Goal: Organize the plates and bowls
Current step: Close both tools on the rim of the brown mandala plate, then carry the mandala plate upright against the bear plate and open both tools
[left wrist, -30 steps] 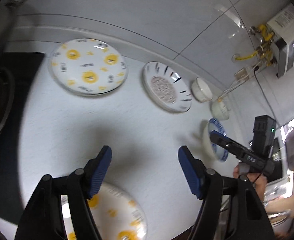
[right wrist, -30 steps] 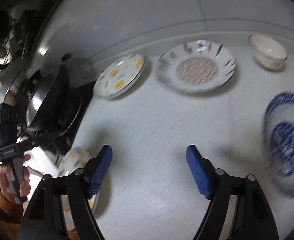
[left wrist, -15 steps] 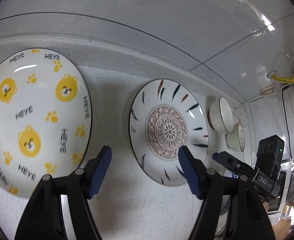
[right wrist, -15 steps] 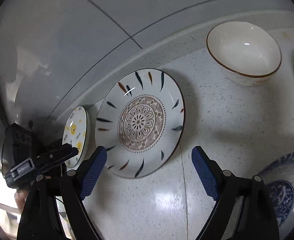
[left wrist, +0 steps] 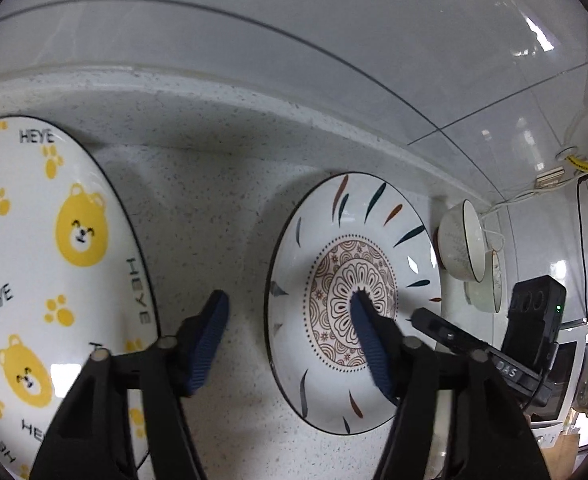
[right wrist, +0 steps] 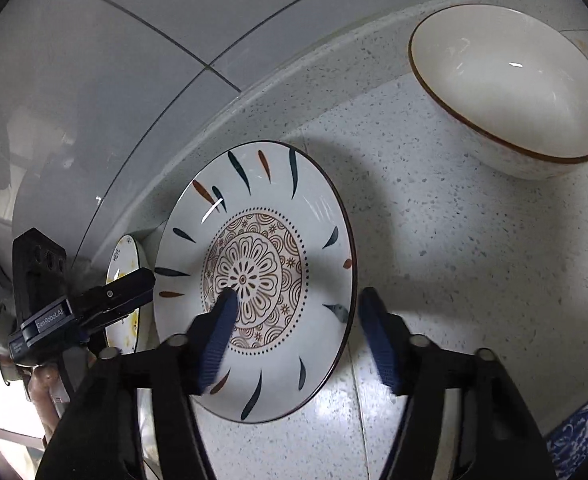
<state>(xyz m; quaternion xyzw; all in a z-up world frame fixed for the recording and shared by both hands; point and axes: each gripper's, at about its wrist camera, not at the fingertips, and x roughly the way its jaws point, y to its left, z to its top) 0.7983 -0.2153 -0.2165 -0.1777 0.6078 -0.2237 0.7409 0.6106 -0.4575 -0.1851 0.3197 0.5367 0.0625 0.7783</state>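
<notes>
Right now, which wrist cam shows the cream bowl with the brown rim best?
Right wrist. The cream bowl sits large at upper right, with its rim and inside in full sight. In the left wrist view the same bowl is small, seen side-on near the right edge, beyond the patterned plate.

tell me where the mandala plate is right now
The mandala plate sits on the counter by the backsplash, centre of both views, between the bear plate on its left and the white bowl on its right.

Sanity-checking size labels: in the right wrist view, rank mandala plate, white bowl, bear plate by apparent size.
1. mandala plate, largest, though nearest the camera.
2. white bowl.
3. bear plate, smallest, but mostly hidden behind the mandala plate, so unsure.
</notes>
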